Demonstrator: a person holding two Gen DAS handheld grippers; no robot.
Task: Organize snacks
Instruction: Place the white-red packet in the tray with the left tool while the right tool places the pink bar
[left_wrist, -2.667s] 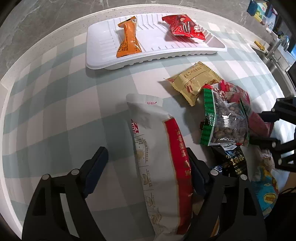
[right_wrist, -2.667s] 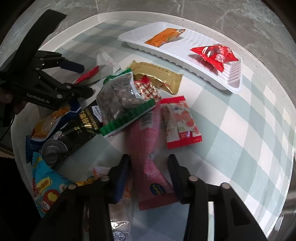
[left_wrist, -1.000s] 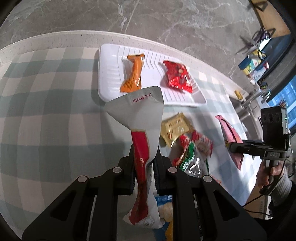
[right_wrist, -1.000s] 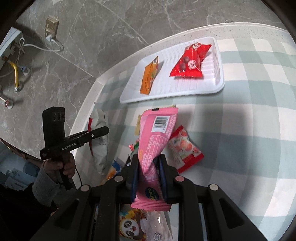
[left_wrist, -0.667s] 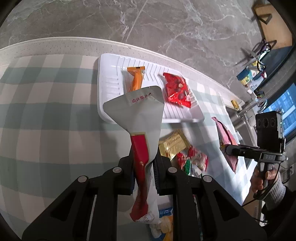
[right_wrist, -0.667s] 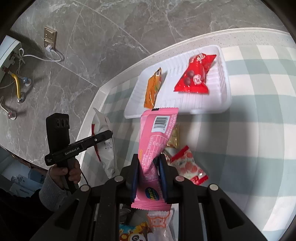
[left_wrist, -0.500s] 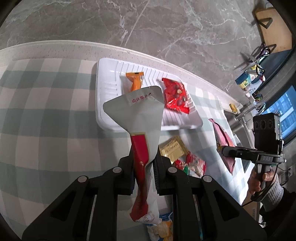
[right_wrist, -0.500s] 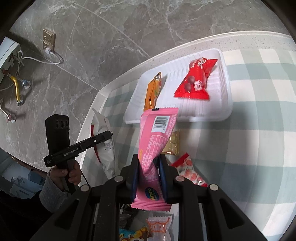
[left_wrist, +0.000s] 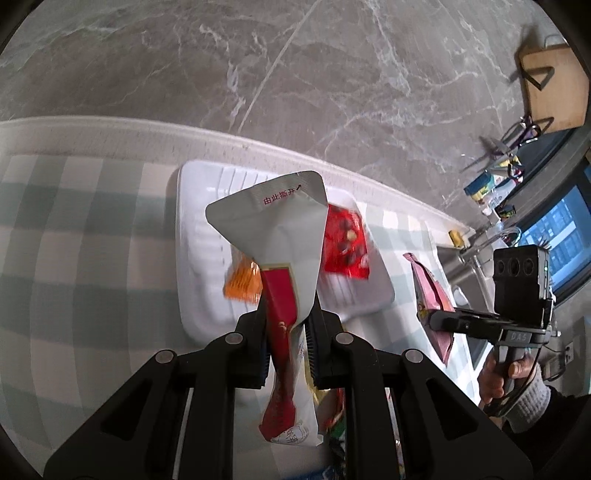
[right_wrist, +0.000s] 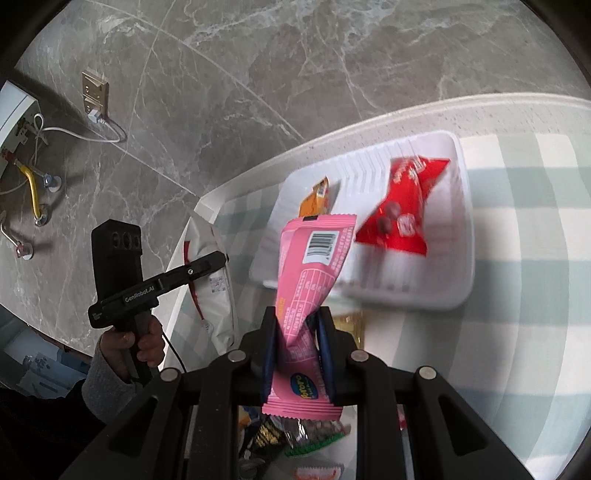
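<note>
Your left gripper (left_wrist: 286, 341) clamps the white-and-red packet (left_wrist: 284, 258) above the white tray (left_wrist: 199, 266); your right gripper (right_wrist: 297, 341) clamps the pink packet (right_wrist: 310, 280), seemingly short of that tray.

Both wrist cameras are looking down along their fingers from above the desk (left_wrist: 74, 229), sharing the white tray (left_wrist: 199, 236) (right_wrist: 454, 280) at mid-frame.
</note>
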